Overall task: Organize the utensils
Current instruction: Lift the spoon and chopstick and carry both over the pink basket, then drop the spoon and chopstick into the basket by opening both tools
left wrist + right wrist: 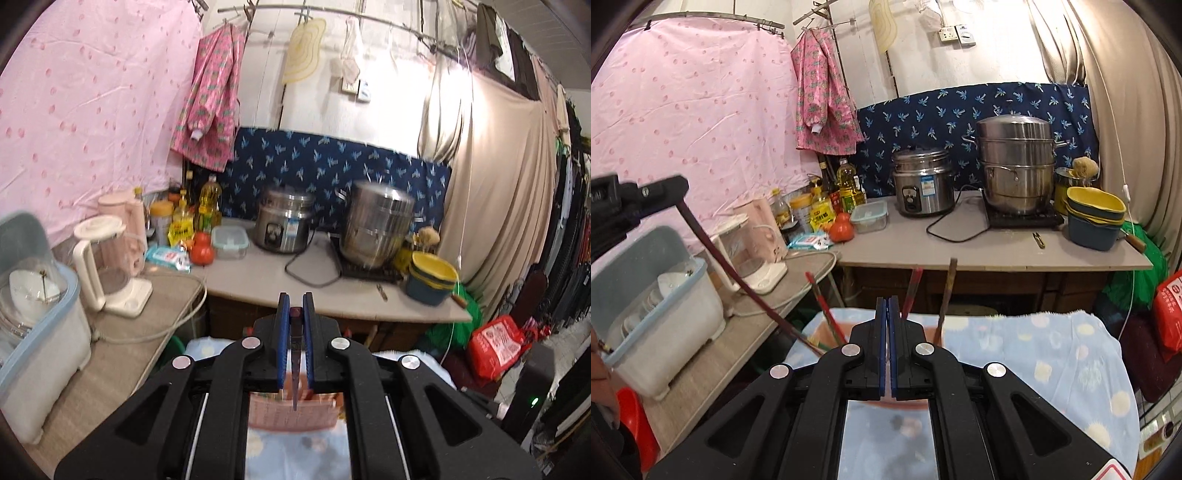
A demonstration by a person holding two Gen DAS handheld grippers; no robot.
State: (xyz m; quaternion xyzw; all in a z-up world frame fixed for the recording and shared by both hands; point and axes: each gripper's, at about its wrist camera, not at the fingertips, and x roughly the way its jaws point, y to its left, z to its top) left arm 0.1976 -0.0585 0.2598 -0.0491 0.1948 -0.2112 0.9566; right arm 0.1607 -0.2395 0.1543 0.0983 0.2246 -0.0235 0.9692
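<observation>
My left gripper (295, 299) is shut on a dark chopstick (295, 362), which hangs point-down over a pink holder (291, 413) on a blue flowered cloth (288, 450). In the right wrist view the left gripper (681, 192) is raised at the upper left, and its chopstick (738, 280) slants down toward the holder (823, 334). Three more chopsticks (911, 291) stand up out of that holder, which is mostly hidden behind my right gripper (888, 304). The right gripper is shut with nothing between its blue pads.
A grey counter (979, 254) behind carries a rice cooker (921, 182), a steel steamer (1015, 162), stacked yellow and blue bowls (1095, 216) and oil bottles. On the left table stand a lidded dish box (661, 306) and a kettle (753, 258).
</observation>
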